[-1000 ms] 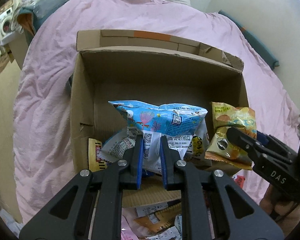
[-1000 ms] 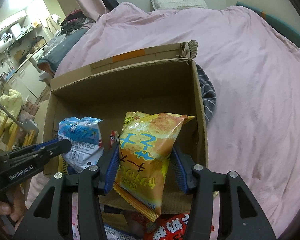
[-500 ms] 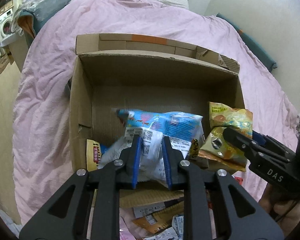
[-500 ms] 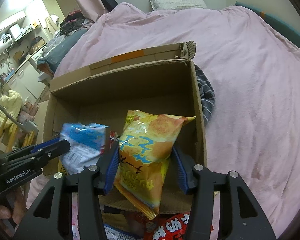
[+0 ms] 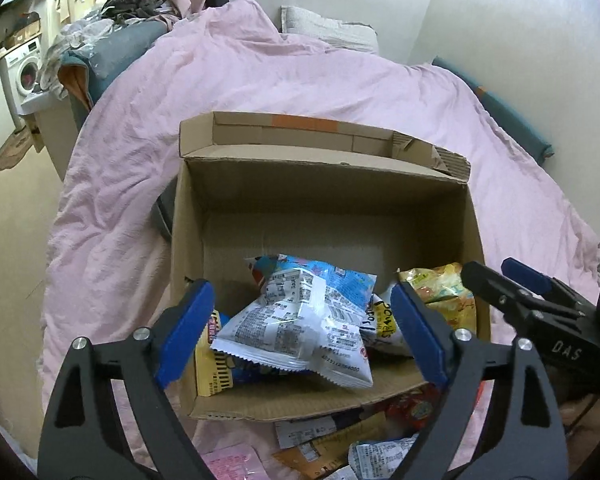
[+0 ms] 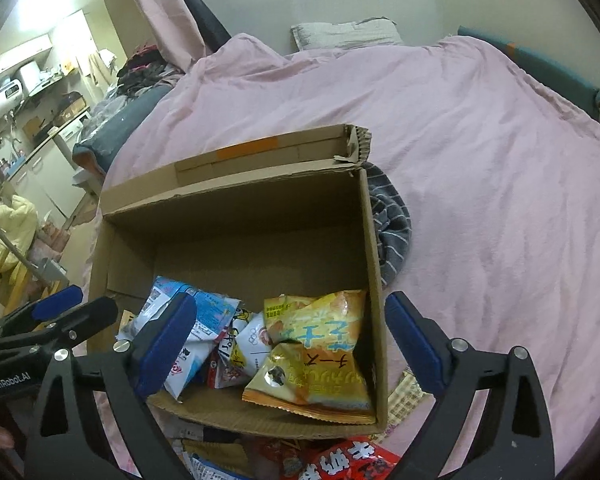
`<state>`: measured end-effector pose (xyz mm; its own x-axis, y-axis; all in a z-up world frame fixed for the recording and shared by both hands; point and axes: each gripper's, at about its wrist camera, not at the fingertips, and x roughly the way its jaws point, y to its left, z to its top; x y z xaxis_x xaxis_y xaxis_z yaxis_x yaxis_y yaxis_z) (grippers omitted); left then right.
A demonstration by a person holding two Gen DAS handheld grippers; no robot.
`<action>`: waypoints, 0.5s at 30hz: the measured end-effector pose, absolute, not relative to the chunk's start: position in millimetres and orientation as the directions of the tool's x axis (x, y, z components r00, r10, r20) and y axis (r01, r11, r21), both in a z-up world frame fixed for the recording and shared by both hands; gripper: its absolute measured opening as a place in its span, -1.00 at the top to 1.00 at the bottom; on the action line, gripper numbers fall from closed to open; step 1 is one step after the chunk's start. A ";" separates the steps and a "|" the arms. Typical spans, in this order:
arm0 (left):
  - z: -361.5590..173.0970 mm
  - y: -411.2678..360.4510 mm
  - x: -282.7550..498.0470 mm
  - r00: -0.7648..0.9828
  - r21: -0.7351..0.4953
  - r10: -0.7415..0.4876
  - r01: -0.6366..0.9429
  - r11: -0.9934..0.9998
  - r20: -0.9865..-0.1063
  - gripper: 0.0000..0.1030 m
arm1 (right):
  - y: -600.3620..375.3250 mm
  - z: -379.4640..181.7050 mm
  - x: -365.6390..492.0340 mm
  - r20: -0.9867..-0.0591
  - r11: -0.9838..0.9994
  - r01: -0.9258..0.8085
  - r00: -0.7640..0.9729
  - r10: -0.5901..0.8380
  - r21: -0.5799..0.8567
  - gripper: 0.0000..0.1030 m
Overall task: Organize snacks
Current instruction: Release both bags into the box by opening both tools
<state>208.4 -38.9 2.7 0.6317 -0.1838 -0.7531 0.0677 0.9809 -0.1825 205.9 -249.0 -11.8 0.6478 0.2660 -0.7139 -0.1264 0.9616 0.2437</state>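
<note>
We are in a lived-in home, in a bedroom that opens onto a small kitchen or laundry corner. A wide bed under a rumpled pink duvet [image 6: 480, 152] fills most of both views, with a grey pillow [image 6: 344, 34] against the pale wall at twelve o'clock. At ten o'clock in the left wrist view we see a white washing machine [image 5: 22, 74] under a counter, and beside it a heap of clothes [image 5: 136, 4] piled on a blue-grey seat. At nine to ten o'clock in the right wrist view we find white cabinets [image 6: 40, 176], a cluttered shelf and a wall-mounted white appliance [image 6: 4, 100], lit from above.
</note>
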 end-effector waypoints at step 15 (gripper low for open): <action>17.0 -19.7 193.9 0.667 -0.220 -0.192 0.043 0.974 -0.720 -0.71 | -255.8 3.3 191.6 -0.677 0.942 -0.135 0.665 0.316 0.306 -0.89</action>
<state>193.9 -19.7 17.0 0.6669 -0.1921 -0.7200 0.0428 0.9745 -0.2204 191.6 -255.8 3.3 0.6646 0.3157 -0.6772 -0.1355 0.9422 0.3063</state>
